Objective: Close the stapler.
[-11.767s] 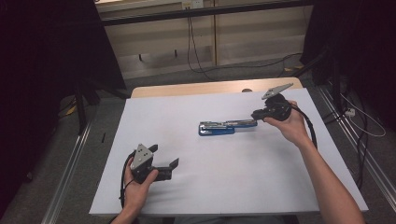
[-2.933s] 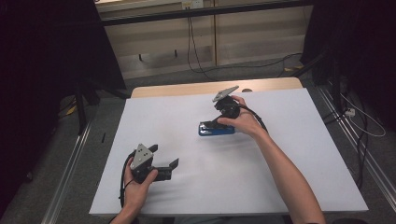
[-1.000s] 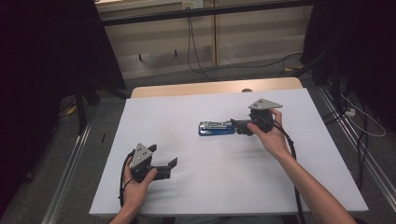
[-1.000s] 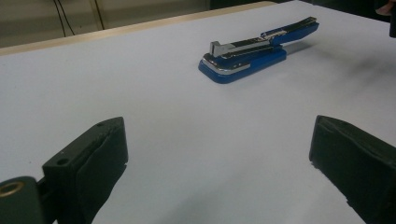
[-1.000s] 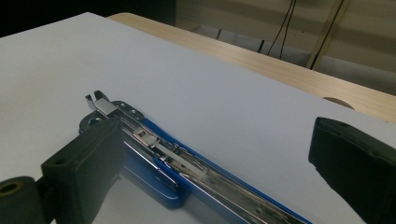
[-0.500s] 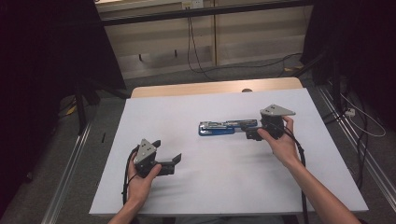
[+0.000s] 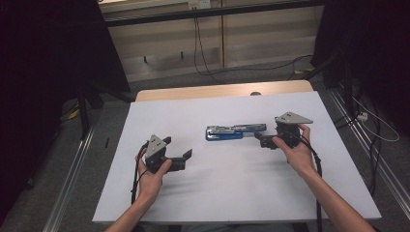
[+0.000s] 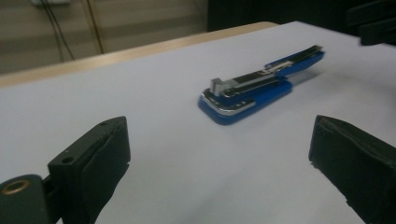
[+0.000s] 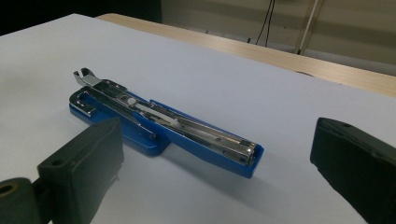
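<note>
At the left of the high view, the left gripper is being held low over the white-covered desk, well apart from the stapler, just as it was in the earlier frames. Its fingers are being kept wide, with nothing between them, and they are being pointed toward the stapler's hinge end.

In the middle, the blue stapler is lying flat on the desk, its metal staple channel exposed along the top. It has not been shifted from where it was lying seconds ago.

At the right, the right gripper is being held just beside the stapler's right end, after being drawn back and to the right over the last second; a few seconds ago it was being held directly over the stapler. In the right gripper view its fingers are being held wide and empty, with the stapler lying ahead of them and apart from them.

From this, the stapler is judged to have been released, and a fresh approach to its near end is probably being lined up.
</note>
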`<state>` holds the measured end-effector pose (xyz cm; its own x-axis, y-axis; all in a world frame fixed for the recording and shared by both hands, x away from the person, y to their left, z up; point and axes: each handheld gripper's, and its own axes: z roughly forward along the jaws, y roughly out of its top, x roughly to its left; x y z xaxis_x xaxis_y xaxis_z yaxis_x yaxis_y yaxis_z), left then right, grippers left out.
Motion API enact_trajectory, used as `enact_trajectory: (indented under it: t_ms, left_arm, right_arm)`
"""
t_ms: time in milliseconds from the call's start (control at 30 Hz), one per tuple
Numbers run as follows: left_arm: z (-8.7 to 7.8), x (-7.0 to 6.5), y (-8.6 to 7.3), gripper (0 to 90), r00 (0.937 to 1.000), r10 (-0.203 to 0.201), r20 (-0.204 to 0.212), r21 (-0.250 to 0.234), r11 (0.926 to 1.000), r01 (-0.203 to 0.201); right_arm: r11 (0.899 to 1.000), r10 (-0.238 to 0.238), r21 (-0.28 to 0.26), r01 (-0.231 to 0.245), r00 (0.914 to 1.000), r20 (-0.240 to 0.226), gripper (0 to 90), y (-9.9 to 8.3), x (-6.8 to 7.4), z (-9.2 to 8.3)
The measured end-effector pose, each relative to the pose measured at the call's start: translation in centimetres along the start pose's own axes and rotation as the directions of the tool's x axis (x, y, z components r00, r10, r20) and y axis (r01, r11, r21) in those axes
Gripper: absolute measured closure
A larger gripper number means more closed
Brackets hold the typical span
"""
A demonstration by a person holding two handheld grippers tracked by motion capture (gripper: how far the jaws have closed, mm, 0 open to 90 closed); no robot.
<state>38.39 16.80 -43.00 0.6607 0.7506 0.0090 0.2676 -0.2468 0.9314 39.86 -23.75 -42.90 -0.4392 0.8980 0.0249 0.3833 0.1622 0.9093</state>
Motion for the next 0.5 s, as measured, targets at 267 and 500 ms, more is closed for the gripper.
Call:
enact_trajectory:
  t_ms: [267,500]
  left_arm:
    - [2.3,0.1,0.7,6.3,1.0000,0.003,0.007,0.021,0.9998,-0.003]
    - [3.9,0.5,1.1,6.9,0.9999,-0.004,0.014,0.050,0.9988,0.003]
  right_arm:
    - [1.000,-0.007,0.009,0.007,0.9999,0.015,2.3,-0.3,-0.5,-0.8]
    - [1.000,0.000,0.023,-0.001,0.9994,0.036,1.5,-1.1,-0.9,-1.0]
